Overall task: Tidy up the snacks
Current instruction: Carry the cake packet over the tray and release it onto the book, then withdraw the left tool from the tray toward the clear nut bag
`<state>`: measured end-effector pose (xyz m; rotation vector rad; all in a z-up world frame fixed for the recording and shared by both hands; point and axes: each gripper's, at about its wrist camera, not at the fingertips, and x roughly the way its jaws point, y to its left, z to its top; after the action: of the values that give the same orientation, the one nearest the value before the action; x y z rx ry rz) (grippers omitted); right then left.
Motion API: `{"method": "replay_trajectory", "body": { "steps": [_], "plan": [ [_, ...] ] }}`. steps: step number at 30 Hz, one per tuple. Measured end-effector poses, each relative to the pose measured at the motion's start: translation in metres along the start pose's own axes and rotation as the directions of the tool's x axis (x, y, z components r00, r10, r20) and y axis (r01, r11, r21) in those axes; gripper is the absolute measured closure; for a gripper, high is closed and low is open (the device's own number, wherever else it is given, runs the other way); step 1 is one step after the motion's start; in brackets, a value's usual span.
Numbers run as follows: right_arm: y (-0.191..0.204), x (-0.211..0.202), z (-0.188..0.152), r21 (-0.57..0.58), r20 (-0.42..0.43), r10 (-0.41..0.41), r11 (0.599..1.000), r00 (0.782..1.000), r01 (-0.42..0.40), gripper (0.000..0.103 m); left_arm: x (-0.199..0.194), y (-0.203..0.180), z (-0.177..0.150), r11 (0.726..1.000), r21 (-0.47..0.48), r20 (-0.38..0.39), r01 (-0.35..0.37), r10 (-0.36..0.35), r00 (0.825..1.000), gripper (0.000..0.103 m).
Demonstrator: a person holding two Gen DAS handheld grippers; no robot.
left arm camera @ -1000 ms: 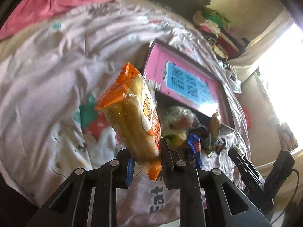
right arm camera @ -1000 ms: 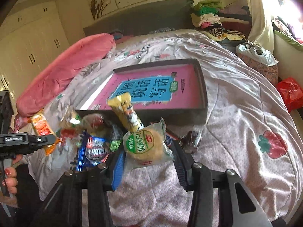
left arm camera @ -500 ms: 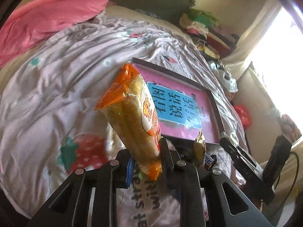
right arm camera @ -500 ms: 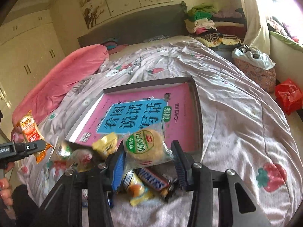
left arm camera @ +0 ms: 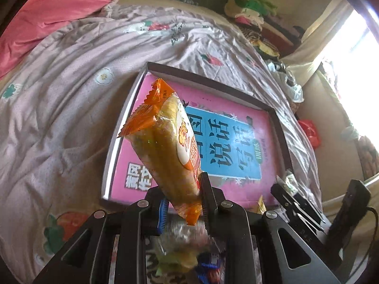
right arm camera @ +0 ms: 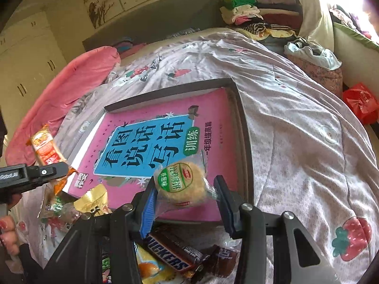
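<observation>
Two grippers, one snack apiece, both over the tray on the bed.

In the left wrist view one orange cracker pack stands in mid-frame, its long axis tilted, crimped top toward the upper left, bottom end clenched between the nearly closed jaws of the left gripper; behind it lies one dark-rimmed tray lined with a pink book, on the quilt. In the right wrist view the same pack shows at the left edge, the tray fills the centre, and the right gripper at lower centre grasps one round cake in clear wrap, jaws partly open around it, label facing the camera. One Snickers bar lies below it, long axis running toward the lower right, among a loose pile of wrappers I cannot count.
</observation>
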<state>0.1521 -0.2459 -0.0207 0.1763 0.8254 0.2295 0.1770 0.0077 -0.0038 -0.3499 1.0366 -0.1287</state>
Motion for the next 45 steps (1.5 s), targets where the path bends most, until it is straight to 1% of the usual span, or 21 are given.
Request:
{"method": "replay_trajectory", "body": {
  "steps": [7, 10, 16, 19, 21, 27, 31, 33, 42, 45],
  "plan": [
    [0.005, 0.005, 0.002, -0.025, -0.008, -0.032, 0.999, 0.999, 0.032, 0.053, 0.025, -0.005, 0.000, 0.998, 0.031, -0.038, -0.048, 0.049, 0.998, 0.078],
    [0.007, 0.005, 0.000, -0.039, -0.007, -0.041, 0.998, 0.999, 0.041, 0.052, 0.029, -0.005, -0.001, 0.998, 0.034, -0.038, -0.056, 0.058, 0.998, 0.078],
    [0.007, 0.004, 0.000, -0.032, -0.005, -0.038, 0.999, 0.999, 0.038, 0.051, 0.033, -0.005, -0.003, 0.996, 0.050, -0.040, -0.070, 0.072, 0.997, 0.077],
    [0.006, 0.002, -0.001, -0.025, -0.005, -0.040, 0.999, 0.999, 0.040, 0.049, 0.032, -0.005, -0.003, 0.996, 0.056, -0.041, -0.066, 0.068, 0.997, 0.073],
    [0.005, 0.000, -0.001, -0.021, -0.002, -0.042, 0.999, 0.999, 0.042, 0.048, 0.032, -0.007, -0.003, 0.996, 0.063, -0.040, -0.070, 0.072, 0.997, 0.065],
    [0.002, -0.006, -0.003, -0.012, 0.021, -0.035, 0.999, 0.999, 0.035, 0.045, 0.030, -0.008, -0.003, 0.996, 0.069, -0.031, -0.047, 0.050, 0.998, 0.048],
    [0.002, -0.009, -0.002, -0.016, 0.032, -0.043, 0.999, 0.999, 0.043, 0.042, 0.026, -0.007, -0.003, 0.997, 0.071, -0.020, -0.032, 0.034, 0.999, 0.045],
    [0.000, -0.011, -0.002, -0.007, 0.037, -0.042, 0.999, 0.998, 0.042, 0.041, 0.024, -0.006, -0.003, 0.998, 0.063, -0.012, -0.019, 0.019, 1.000, 0.040],
    [-0.001, -0.024, -0.007, -0.010, 0.053, -0.051, 0.999, 0.997, 0.052, 0.040, 0.015, 0.004, -0.004, 0.999, 0.042, 0.005, -0.016, 0.016, 1.000, 0.039],
    [0.000, -0.026, -0.009, -0.011, 0.049, -0.032, 0.999, 0.998, 0.032, 0.040, 0.012, 0.007, -0.006, 0.999, 0.036, 0.002, -0.006, 0.006, 1.000, 0.039]
  ]
}}
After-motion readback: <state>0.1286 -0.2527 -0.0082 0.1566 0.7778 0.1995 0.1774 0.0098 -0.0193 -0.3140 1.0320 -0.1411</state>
